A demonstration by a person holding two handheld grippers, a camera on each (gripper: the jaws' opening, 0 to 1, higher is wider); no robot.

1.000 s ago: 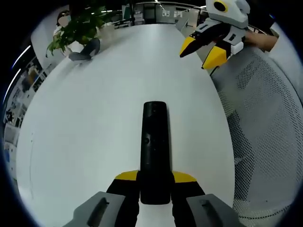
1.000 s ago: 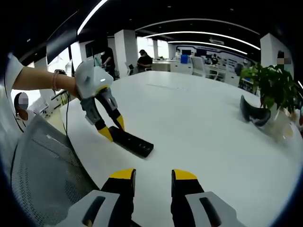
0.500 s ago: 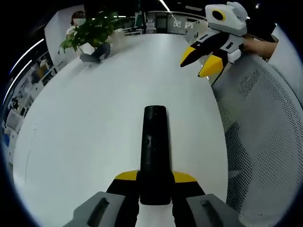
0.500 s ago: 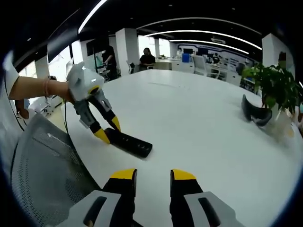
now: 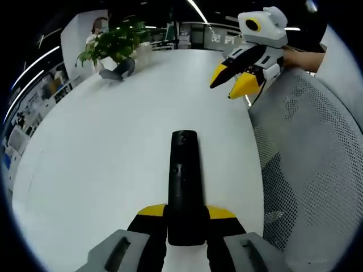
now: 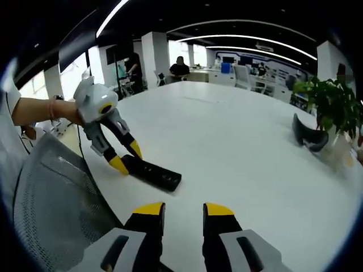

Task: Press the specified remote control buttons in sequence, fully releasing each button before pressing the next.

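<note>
A long black remote (image 5: 184, 181) lies lengthwise between my left gripper's (image 5: 185, 212) yellow-tipped jaws, which are shut on its near end. It points away over the white table (image 5: 102, 158). In the right gripper view the same remote (image 6: 154, 172) sits low over the table's near edge, with the left gripper (image 6: 126, 157) clamped on its left end and a person's hand behind it. My right gripper (image 6: 184, 209) is open with nothing between its jaws, a short way back from the remote. It also hangs in the air at the upper right, right gripper (image 5: 229, 82).
A grey mesh chair back (image 5: 317, 170) stands against the table edge, also seen as the chair (image 6: 51, 204). A potted plant (image 6: 332, 102) and a black headset (image 6: 306, 133) sit at the far side of the table. People are seated in the office behind.
Both views have shifted a little with the hands. The left gripper with the remote has drifted slightly left and lower in the right gripper view. Neither grip has changed.
</note>
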